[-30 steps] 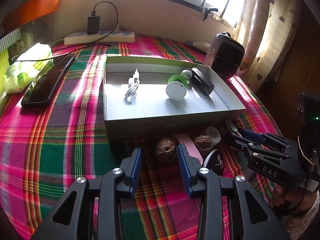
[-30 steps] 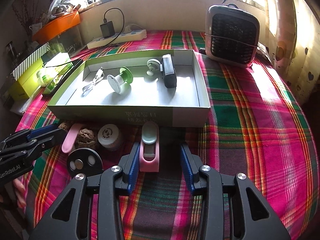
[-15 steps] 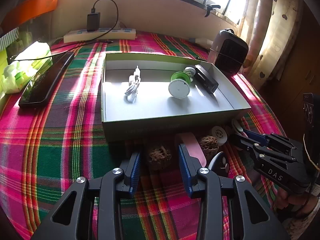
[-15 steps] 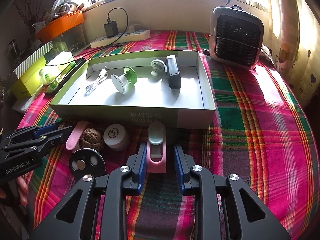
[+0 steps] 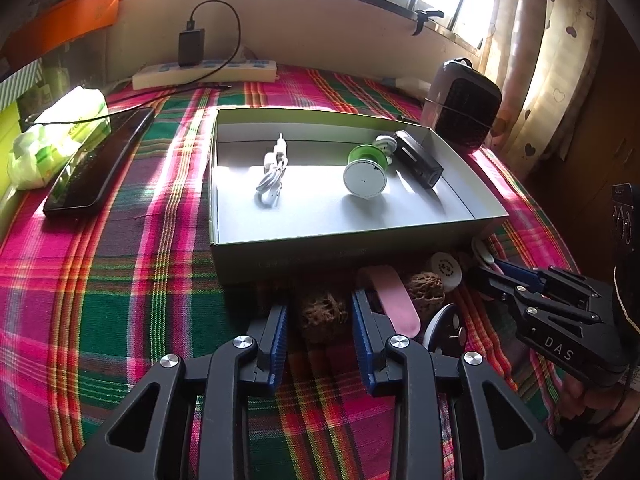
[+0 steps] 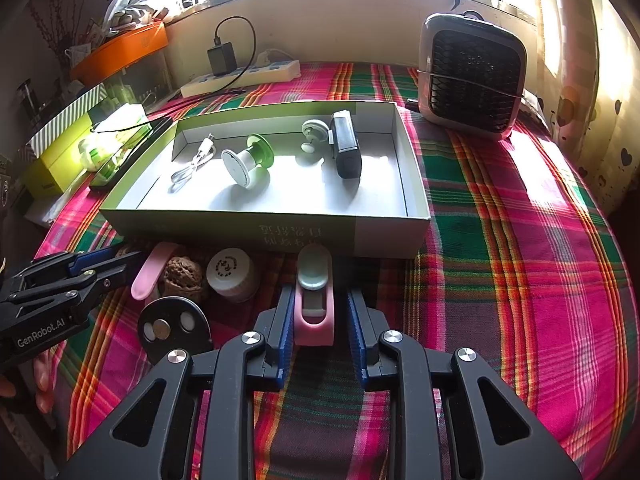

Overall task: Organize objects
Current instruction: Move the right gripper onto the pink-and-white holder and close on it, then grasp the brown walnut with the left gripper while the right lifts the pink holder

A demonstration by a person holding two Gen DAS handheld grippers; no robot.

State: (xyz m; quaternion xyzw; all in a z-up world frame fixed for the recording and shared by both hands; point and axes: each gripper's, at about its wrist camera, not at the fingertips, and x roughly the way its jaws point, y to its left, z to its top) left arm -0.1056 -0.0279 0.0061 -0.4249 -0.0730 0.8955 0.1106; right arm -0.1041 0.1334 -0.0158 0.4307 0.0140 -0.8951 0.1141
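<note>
A shallow grey box (image 5: 484, 212) (image 6: 416, 216) on the plaid cloth holds a white cable (image 5: 272, 172), a green and white spool (image 5: 366, 174) and a black device (image 5: 418, 158). In front of it lie two walnuts, a pink strip (image 5: 394, 300), a white round cap (image 6: 230, 270), a black disc (image 6: 174, 328) and a pink holder (image 6: 314, 300). My left gripper (image 5: 320, 332) is open around one walnut (image 5: 324, 312). My right gripper (image 6: 320, 328) is partly closed around the pink holder, with gaps at its sides.
A small heater (image 6: 472, 76) stands at the back right. A power strip with charger (image 5: 204, 70) lies by the wall. A black phone (image 5: 100, 168), a tissue pack (image 5: 60, 132) and boxes (image 6: 60, 140) sit at the left.
My right gripper's fingers narrowed around the pink holder, then widened slightly. My left gripper drew back a little, with the walnut still between its open fingers.
</note>
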